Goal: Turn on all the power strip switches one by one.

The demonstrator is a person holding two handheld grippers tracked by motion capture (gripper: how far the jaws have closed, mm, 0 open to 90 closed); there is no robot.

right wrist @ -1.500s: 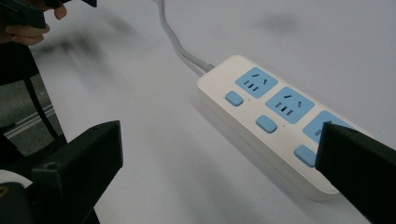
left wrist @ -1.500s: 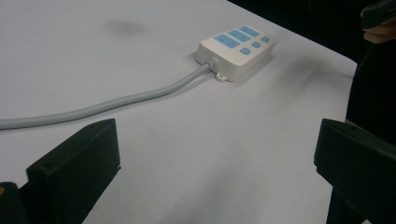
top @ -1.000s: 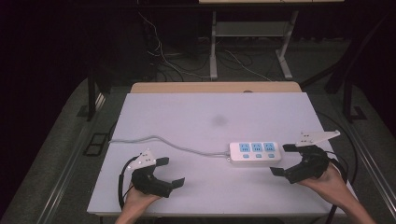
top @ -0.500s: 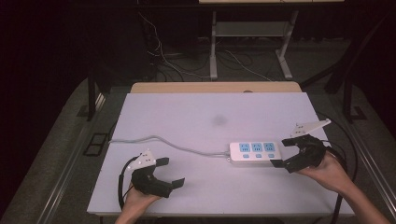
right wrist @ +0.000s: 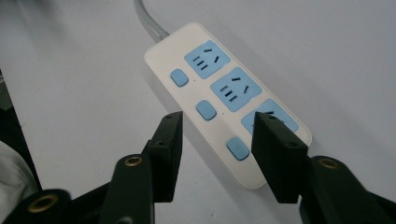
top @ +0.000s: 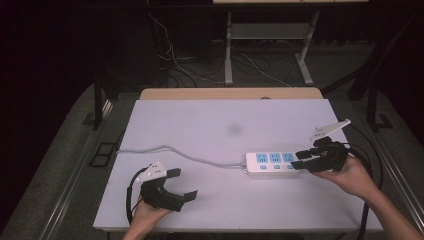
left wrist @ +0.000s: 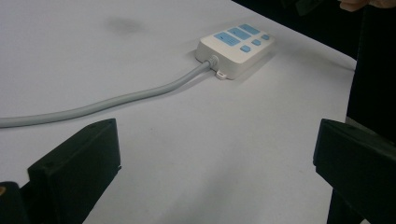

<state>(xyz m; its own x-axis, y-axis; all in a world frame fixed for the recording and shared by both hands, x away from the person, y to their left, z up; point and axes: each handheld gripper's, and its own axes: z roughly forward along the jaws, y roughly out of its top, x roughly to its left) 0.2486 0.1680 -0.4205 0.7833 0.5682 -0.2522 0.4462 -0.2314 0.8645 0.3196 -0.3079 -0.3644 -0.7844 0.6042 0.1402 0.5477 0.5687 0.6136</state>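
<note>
A white power strip (top: 274, 163) with three blue sockets and three blue buttons lies flat at the table's right; it also shows in the left gripper view (left wrist: 236, 44) and the right gripper view (right wrist: 224, 93). Its grey cable (top: 175, 151) (left wrist: 116, 100) runs left across the white table (top: 210, 125). My right gripper (top: 298, 158) (right wrist: 219, 135) hovers open over the strip's right end, one jaw above the last socket, the other off the button side. My left gripper (top: 184, 184) (left wrist: 217, 154) rests wide open near the front left, with nothing between its jaws.
A dark smudge (top: 234, 130) marks the table's middle. A wooden board (top: 230, 93) lines the far edge. Beyond it stand a metal frame (top: 270, 40) and loose cables on the floor. The black gripper cables trail off the front corners.
My right gripper has moved left and slightly away from the front edge, from beside the strip's end to over it. The left gripper and the strip have stayed put.
</note>
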